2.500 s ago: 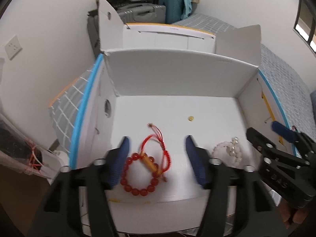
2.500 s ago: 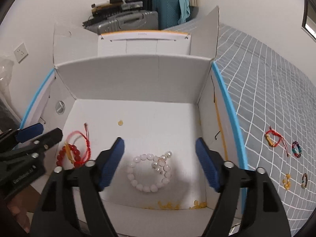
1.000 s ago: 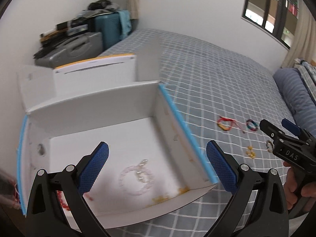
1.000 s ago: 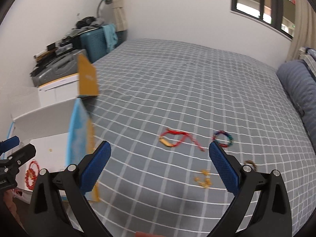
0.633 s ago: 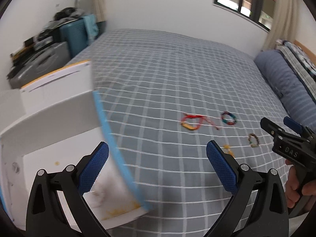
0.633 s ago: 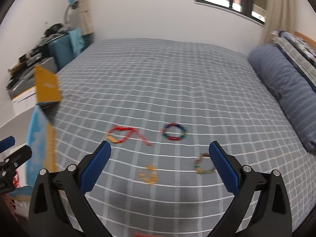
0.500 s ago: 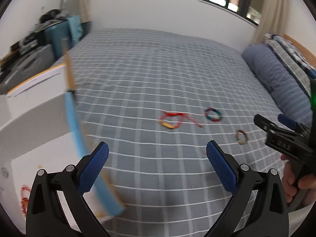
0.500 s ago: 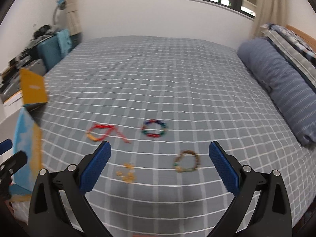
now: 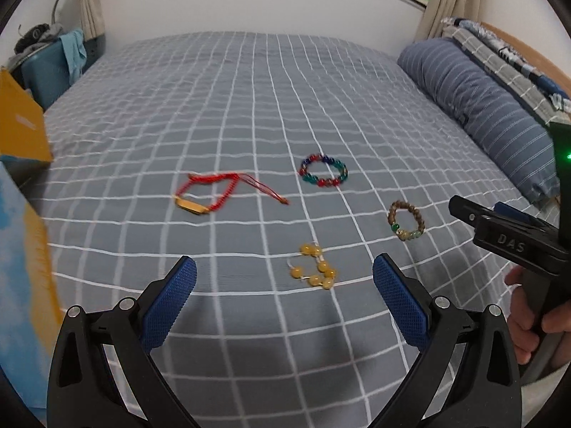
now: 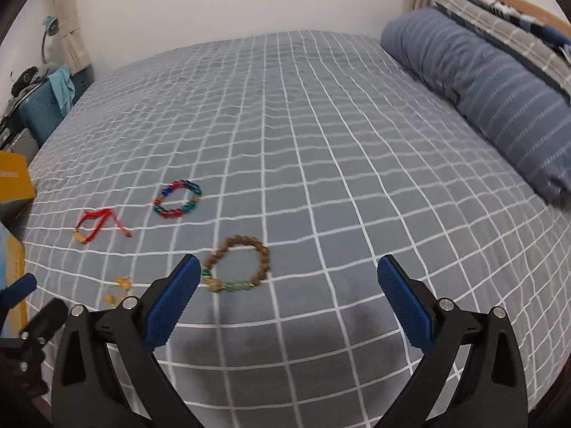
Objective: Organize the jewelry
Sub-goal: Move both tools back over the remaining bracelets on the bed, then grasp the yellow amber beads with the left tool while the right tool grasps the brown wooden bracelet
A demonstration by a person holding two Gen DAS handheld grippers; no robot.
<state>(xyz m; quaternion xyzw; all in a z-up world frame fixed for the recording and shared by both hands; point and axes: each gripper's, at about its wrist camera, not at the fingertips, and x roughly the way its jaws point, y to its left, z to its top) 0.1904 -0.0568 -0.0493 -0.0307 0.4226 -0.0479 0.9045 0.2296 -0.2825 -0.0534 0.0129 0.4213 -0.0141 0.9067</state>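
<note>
Views swung from box to bed; yellow bracelet (image 9: 316, 267) ahead of left gripper (image 9: 284, 294) (spread, empty).

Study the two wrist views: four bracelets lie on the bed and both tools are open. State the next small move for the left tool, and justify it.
Probably lower the left tool over the yellow bead bracelet: it lies nearest, almost between the open fingers, apart from the other pieces. The right tool is likewise open, with the brown bead bracelet nearest it.
</note>
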